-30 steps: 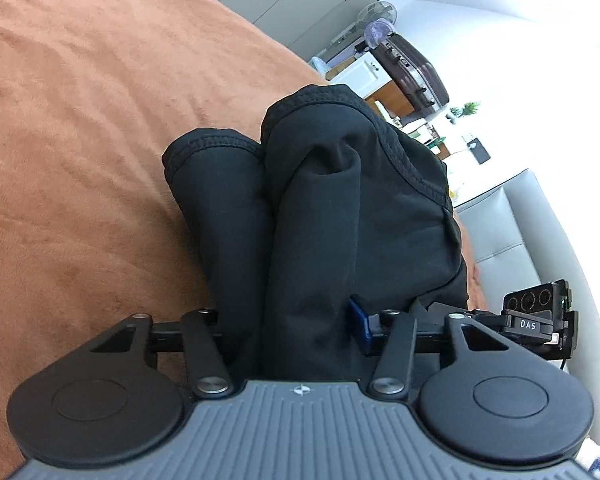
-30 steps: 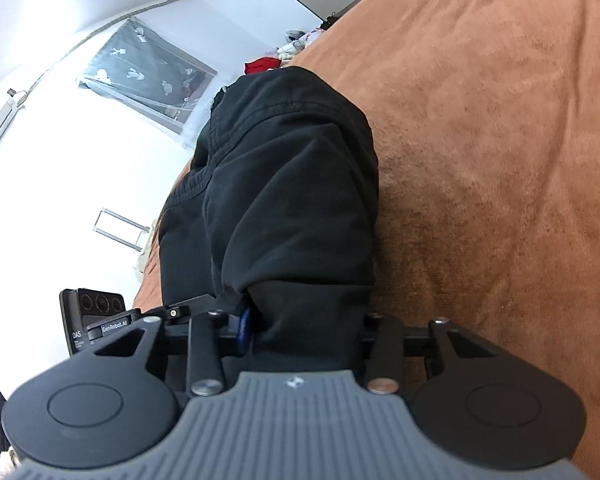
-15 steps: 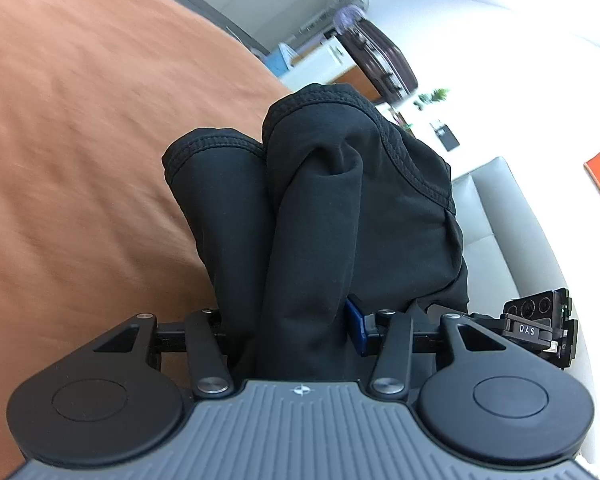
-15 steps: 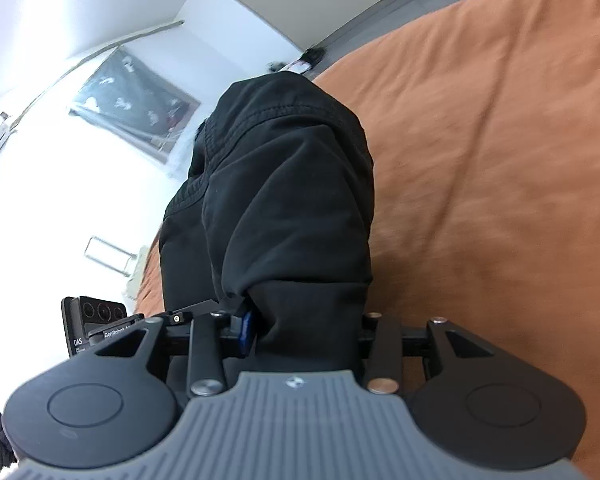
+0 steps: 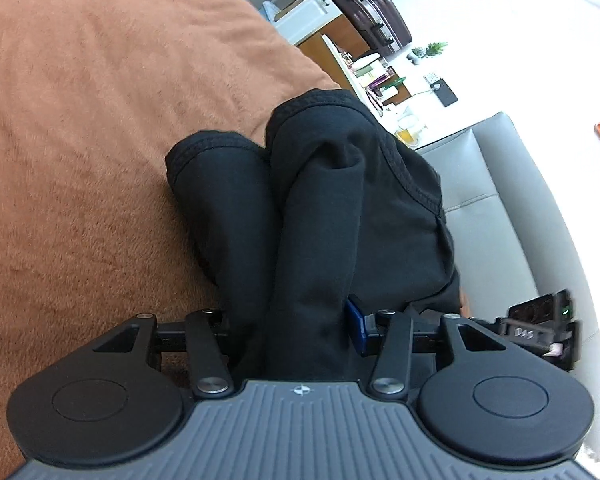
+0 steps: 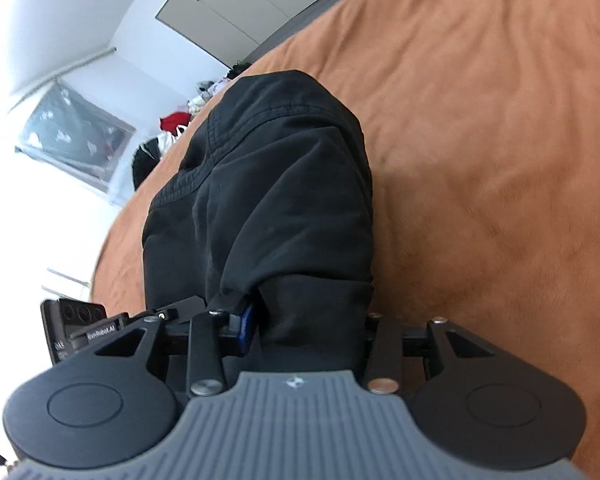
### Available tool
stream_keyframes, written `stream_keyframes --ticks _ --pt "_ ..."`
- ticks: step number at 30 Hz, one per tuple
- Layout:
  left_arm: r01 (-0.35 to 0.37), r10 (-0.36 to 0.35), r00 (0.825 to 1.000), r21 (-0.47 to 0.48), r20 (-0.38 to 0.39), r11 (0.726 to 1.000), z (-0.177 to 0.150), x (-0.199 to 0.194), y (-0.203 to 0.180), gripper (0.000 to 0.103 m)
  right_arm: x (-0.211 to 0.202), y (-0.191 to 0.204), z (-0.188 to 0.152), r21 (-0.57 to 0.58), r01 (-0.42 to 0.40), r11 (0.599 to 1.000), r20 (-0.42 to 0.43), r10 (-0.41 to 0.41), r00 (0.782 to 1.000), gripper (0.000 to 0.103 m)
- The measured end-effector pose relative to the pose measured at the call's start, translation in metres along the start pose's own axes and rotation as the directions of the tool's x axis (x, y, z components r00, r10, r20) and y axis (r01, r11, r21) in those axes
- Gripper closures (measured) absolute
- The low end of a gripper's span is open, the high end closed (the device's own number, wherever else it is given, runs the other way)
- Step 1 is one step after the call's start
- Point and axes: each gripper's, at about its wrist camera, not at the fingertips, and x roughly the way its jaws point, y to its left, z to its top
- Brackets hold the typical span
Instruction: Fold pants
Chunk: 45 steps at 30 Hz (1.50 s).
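Observation:
Black pants [image 5: 312, 216] hang bunched over the brown blanket [image 5: 80, 140], held up from both ends. My left gripper [image 5: 296, 332] is shut on a thick wad of the fabric, whose hemmed edges droop forward in two rolls. A blue pad [image 5: 356, 322] shows on its right side; the fingers themselves are buried in cloth. In the right wrist view the same pants [image 6: 284, 200] fill the middle, with my right gripper [image 6: 304, 332] shut on a folded bundle of them. A stitched hem runs along the left side of that bundle.
The brown blanket [image 6: 480, 160] covers the bed under both views. Beside the bed are a grey padded sofa [image 5: 492, 216], a cluttered wooden shelf [image 5: 364, 72] and a dark suitcase [image 5: 372, 16]. A clothes pile [image 6: 180, 128] and a window [image 6: 72, 132] lie beyond the bed's far edge.
Both grippers have swept sideways across the bed with the pants still clamped. The background has shifted: shelf and sofa are nearer on the left, the clothes pile has come into sight on the right.

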Motion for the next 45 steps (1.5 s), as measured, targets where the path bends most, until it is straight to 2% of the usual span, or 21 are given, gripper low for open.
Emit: stream_keyframes --ticks 5,11,12,13,14,15,17,20,23,25,27,28,30,32,34,36,37,38,41,42,45 --pt "0.022 -0.022 1.0 -0.013 -0.001 1.0 -0.007 0.001 0.017 0.047 0.009 -0.016 -0.003 0.006 -0.027 1.0 0.013 0.027 1.0 0.062" --pt "0.038 -0.037 0.999 -0.009 0.006 0.999 -0.014 0.012 0.014 0.029 0.002 -0.041 -0.019 0.096 -0.071 0.993 0.049 0.067 0.997 0.058" --pt "0.034 -0.034 0.999 -0.009 0.003 0.999 -0.012 0.012 0.012 0.023 0.0 -0.034 -0.018 0.085 -0.067 0.994 0.057 0.062 0.996 0.053" --pt "0.023 -0.023 1.0 -0.003 -0.004 1.0 -0.007 0.015 0.006 0.019 0.0 -0.029 -0.017 0.062 -0.047 0.997 0.066 0.043 0.997 0.042" --pt "-0.002 0.002 1.0 0.005 -0.013 1.0 -0.005 0.012 0.001 0.011 -0.003 -0.024 -0.018 0.04 -0.015 0.999 0.074 0.011 0.997 0.034" --pt "-0.042 0.042 0.999 0.021 -0.015 0.999 -0.004 0.008 -0.005 0.005 -0.003 -0.019 -0.017 0.021 0.03 0.999 0.085 -0.031 0.996 0.022" --pt "-0.14 0.14 0.99 0.086 0.011 0.986 -0.002 -0.003 -0.023 0.0 -0.012 -0.004 -0.016 -0.007 0.122 0.992 0.125 -0.121 0.985 0.014" --pt "-0.276 0.271 0.961 0.169 0.054 0.946 -0.002 -0.023 -0.048 0.0 -0.037 0.027 -0.017 -0.033 0.259 0.965 0.214 -0.246 0.945 0.005" --pt "-0.362 0.336 0.93 0.207 0.15 0.909 -0.005 -0.055 -0.072 0.0 -0.068 0.067 -0.023 -0.079 0.416 0.906 0.33 -0.37 0.869 0.005" --pt "-0.457 0.422 0.886 0.214 0.193 0.863 -0.007 -0.073 -0.091 0.0 -0.088 0.095 -0.033 -0.072 0.486 0.871 0.413 -0.418 0.809 0.005" --pt "-0.522 0.469 0.847 0.223 0.25 0.823 -0.017 -0.095 -0.114 0.0 -0.101 0.122 -0.045 -0.08 0.565 0.821 0.436 -0.481 0.76 0.005" --pt "-0.534 0.471 0.837 0.227 0.279 0.814 -0.024 -0.106 -0.127 0.0 -0.106 0.137 -0.053 -0.104 0.598 0.795 0.449 -0.499 0.742 0.005" --pt "-0.541 0.468 0.832 0.244 0.298 0.805 -0.037 -0.123 -0.148 0.0 -0.114 0.164 -0.076 -0.16 0.654 0.739 0.47 -0.526 0.709 0.005" --pt "-0.542 0.46 0.831 0.267 0.314 0.797 -0.051 -0.138 -0.166 0.0 -0.111 0.188 -0.095 -0.203 0.68 0.705 0.455 -0.547 0.702 0.005" --pt "-0.554 0.476 0.827 0.288 0.298 0.782 -0.061 -0.144 -0.182 0.0 -0.12 0.198 -0.115 -0.192 0.642 0.743 0.411 -0.533 0.74 0.005" --pt "-0.524 0.455 0.849 0.326 0.268 0.787 -0.072 -0.148 -0.196 0.0 -0.127 0.205 -0.131 -0.159 0.614 0.773 0.39 -0.522 0.758 0.005" --pt "-0.507 0.44 0.86 0.343 0.258 0.791 -0.08 -0.15 -0.204 0.0 -0.126 0.211 -0.14 -0.15 0.621 0.77 0.391 -0.53 0.752 0.005" --pt "-0.5 0.437 0.865 0.358 0.246 0.789 -0.087 -0.152 -0.21 0.0 -0.13 0.217 -0.15 -0.147 0.639 0.755 0.401 -0.545 0.736 0.005" --pt "-0.501 0.451 0.865 0.386 0.218 0.775 -0.104 -0.151 -0.228 0.0 -0.138 0.237 -0.181 -0.165 0.714 0.68 0.438 -0.598 0.671 0.005" --pt "-0.499 0.453 0.866 0.391 0.211 0.773 -0.109 -0.153 -0.233 0.0 -0.137 0.241 -0.189 -0.173 0.726 0.666 0.444 -0.605 0.661 0.005" --pt "-0.516 0.464 0.856 0.403 0.226 0.756 -0.125 -0.162 -0.25 0.0 -0.15 0.252 -0.211 -0.186 0.723 0.665 0.446 -0.598 0.666 0.005"
